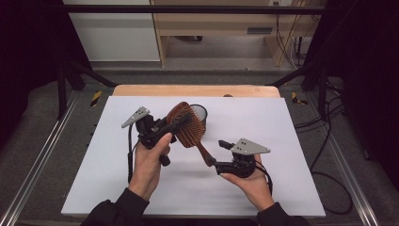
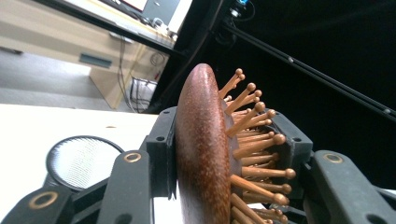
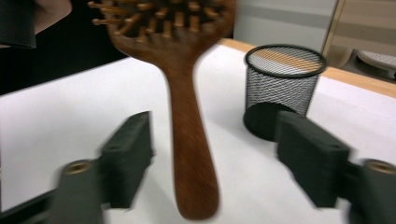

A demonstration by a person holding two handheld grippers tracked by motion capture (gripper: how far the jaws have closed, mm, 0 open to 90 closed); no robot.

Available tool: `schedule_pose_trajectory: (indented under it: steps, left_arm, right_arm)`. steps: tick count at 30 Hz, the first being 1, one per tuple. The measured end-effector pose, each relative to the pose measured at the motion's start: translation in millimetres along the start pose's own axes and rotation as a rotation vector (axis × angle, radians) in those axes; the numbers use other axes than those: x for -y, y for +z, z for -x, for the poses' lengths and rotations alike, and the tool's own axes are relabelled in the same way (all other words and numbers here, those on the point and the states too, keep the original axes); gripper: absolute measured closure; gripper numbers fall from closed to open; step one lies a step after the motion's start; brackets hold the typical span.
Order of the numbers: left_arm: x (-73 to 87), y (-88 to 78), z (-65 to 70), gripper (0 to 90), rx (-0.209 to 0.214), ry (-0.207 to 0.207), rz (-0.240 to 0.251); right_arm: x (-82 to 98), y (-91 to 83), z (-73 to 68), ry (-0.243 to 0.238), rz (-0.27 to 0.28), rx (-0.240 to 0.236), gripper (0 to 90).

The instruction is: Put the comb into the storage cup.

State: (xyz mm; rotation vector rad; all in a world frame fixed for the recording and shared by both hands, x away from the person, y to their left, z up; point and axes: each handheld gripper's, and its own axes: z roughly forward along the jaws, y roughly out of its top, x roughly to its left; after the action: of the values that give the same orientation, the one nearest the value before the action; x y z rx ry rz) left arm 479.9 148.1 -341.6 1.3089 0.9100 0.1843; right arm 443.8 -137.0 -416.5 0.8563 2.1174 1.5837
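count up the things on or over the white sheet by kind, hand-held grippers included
wooden hairbrush: 1
black mesh cup: 1
hand-held grippers: 2, the left hand-held gripper and the right hand-held gripper
total: 4

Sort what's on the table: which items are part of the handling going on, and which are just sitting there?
In play:
- wooden hairbrush, head clamped in the left claw
- right claw, open around the brush handle

Possibly next, untouched for now:
- black mesh cup, standing upright on the white table
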Motion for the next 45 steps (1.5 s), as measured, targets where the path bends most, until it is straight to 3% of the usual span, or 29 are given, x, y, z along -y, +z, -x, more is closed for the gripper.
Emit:
schedule_pose_trajectory:
  steps: [2,3,6,9,13,35,42,45]
  left_arm:
    - [-3.8,-2.9,-2.1,51.7,-0.005,0.004,0.010]
    - [-5.8,-4.5,-2.7,51.6,-0.011,0.010,0.015]
    - [-10.8,-8.8,-5.2,51.6,-0.025,0.007,0.038]
    - [-13.8,-12.9,-7.6,51.5,-0.036,-0.009,0.056]
    - [-18.4,-15.7,-6.9,51.5,-0.047,0.009,0.050]
    - [-33.3,-24.9,-13.8,51.5,-0.060,0.020,0.077]
    - [-42.8,-24.5,-15.5,51.4,-0.043,-0.017,0.114]
    - [-46.6,-23.8,-15.3,51.4,-0.052,0.000,0.114]
  right_arm:
    - [2.6,-4.3,6.5,0.024,0.012,-0.014,10.5]
    - [7.6,-9.9,12.6,0.030,0.041,0.002,9.2]
    - [12.8,-16.9,17.7,0.044,0.064,0.052,10.9]
    - [21.3,-24.1,27.2,0.058,0.043,0.088,9.6]
    - [24.9,-27.5,30.9,0.073,0.044,0.086,9.2]
    - [28.1,-23.3,32.7,0.047,0.028,0.085,8.7]
    - [28.1,-27.5,33.2,0.045,0.035,0.089,8.2]
    - [28.1,-28.7,34.3,0.047,0.038,0.093,8.3]
